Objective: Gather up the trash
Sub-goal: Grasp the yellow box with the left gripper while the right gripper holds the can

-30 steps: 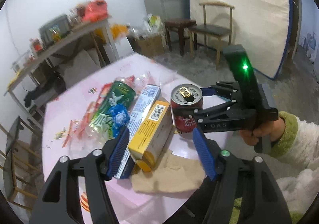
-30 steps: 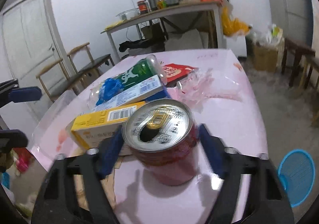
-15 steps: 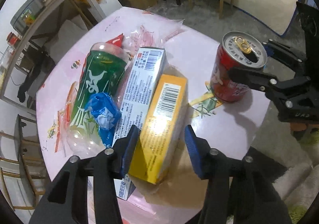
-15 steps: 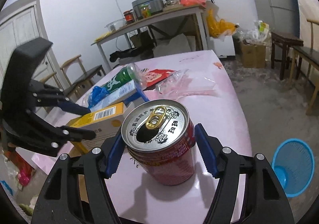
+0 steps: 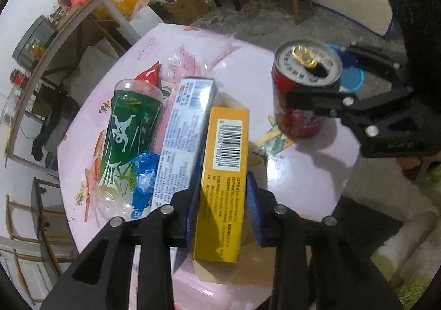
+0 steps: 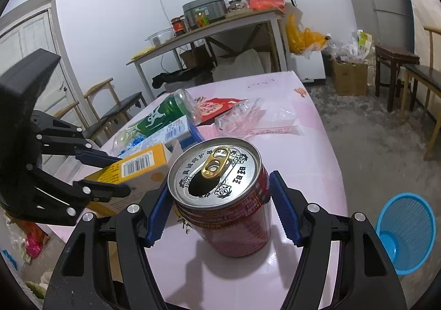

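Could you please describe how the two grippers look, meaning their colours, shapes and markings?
The left gripper and right gripper match: black angular linkage frames with cut-out openings, silver pivot bolts, and blue ribbed pads on the fingers. Faint embossed letters mark the right gripper's body. No cables show.

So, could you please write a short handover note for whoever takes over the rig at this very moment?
Left gripper: closed on the yellow box, which is at the table's near edge.
Right gripper: blue pads straddle the red can, which stands upright on the pink table; whether it is gripped I cannot tell.
On the table: the green bottle lying on its side, the blue-and-white box beside the yellow one, a blue wrapper, a red packet and clear plastic wrap.
Done: nothing binned yet.
Left: carry everything to the blue basket on the floor.
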The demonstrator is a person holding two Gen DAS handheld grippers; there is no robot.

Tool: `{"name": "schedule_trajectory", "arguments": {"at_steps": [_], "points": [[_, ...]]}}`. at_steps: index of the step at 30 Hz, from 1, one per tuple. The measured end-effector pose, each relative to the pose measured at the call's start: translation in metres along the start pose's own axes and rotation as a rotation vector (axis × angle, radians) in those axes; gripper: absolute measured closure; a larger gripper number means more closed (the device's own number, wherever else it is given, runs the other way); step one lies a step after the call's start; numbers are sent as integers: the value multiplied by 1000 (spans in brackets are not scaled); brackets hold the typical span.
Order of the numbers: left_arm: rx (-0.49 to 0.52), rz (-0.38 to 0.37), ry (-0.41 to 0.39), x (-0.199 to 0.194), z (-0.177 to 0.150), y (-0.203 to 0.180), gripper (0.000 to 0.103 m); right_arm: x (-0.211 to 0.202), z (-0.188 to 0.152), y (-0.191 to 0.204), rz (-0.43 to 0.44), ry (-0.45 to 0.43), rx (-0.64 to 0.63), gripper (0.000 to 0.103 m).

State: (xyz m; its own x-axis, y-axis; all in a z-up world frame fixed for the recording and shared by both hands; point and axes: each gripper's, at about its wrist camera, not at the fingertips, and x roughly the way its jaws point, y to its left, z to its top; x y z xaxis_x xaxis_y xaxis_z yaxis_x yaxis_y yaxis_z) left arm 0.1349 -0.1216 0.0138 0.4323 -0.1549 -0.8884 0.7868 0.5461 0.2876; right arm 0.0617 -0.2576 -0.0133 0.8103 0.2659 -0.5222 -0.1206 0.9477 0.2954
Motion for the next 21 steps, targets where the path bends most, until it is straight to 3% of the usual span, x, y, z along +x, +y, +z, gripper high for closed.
{"name": "schedule_trajectory", "arguments": {"at_steps": [8, 11, 21], "points": [[-183, -208, -68, -25, 6, 28, 73, -5, 1, -4, 0, 7, 41, 39], [-247, -251, -105, -35, 7, 40, 73, -9, 1, -5, -3, 6, 46, 39], [-323, -238, -252, -78, 23, 59, 73, -37, 8, -16, 2, -58, 98, 39]]}}
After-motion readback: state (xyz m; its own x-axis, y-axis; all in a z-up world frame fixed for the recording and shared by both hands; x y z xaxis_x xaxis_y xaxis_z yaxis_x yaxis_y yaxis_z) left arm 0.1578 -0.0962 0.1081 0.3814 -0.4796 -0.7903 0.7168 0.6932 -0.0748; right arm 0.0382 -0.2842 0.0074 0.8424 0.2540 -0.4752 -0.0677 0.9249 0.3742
